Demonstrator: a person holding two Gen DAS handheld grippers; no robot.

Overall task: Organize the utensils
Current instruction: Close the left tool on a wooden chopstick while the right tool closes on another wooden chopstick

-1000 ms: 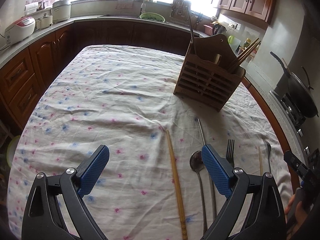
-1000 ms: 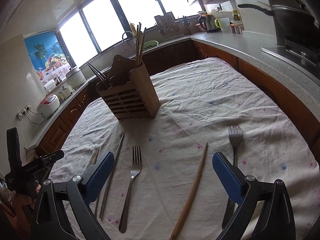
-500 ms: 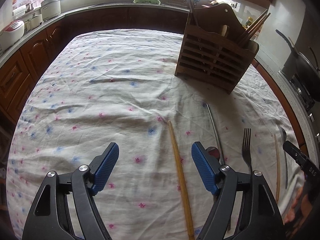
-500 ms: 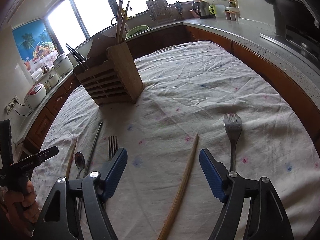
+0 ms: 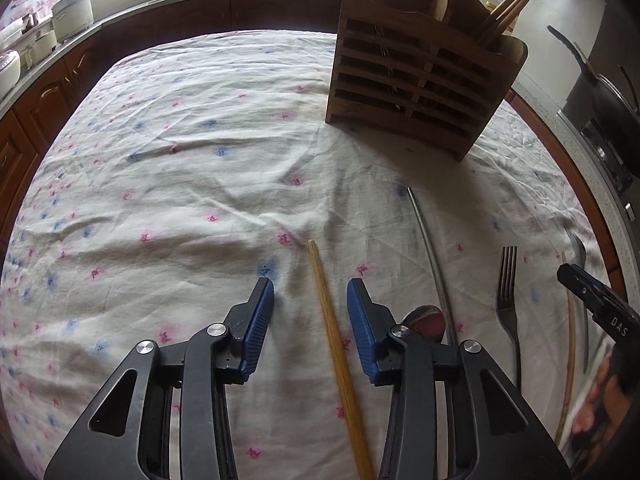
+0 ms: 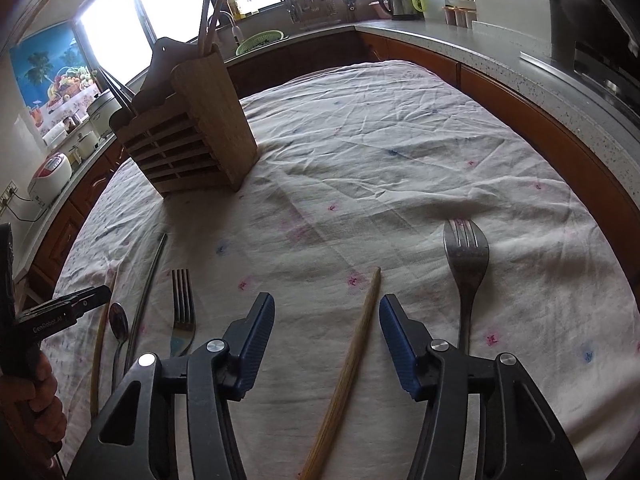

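Note:
My left gripper (image 5: 310, 284) hangs low over the flowered tablecloth (image 5: 180, 168). Its jaws are closing, with a yellow bamboo chopstick (image 5: 336, 344) lying between the blue pads and touching neither. My right gripper (image 6: 326, 300) is also closing, astride a darker wooden chopstick (image 6: 352, 356) that its pads do not touch. Between the two grippers lie a spoon (image 5: 426, 318), a metal chopstick (image 5: 430, 256) and a fork (image 5: 507, 292). A second fork (image 6: 466, 256) lies to the right of the right gripper. The slatted wooden utensil holder (image 5: 416, 92) stands upright at the far side, with chopsticks in it.
Dark wooden cabinets and a grey counter (image 6: 520, 68) ring the table. A wok (image 5: 608, 108) sits on the stove at the right, and rice cookers (image 5: 74, 12) stand at the far left. A person's hand (image 6: 36, 404) holds the left gripper's handle.
Both grippers have sunk toward the cloth and moved forward. Their jaws have narrowed from wide open, each now straddling a chopstick. The utensils have not moved.

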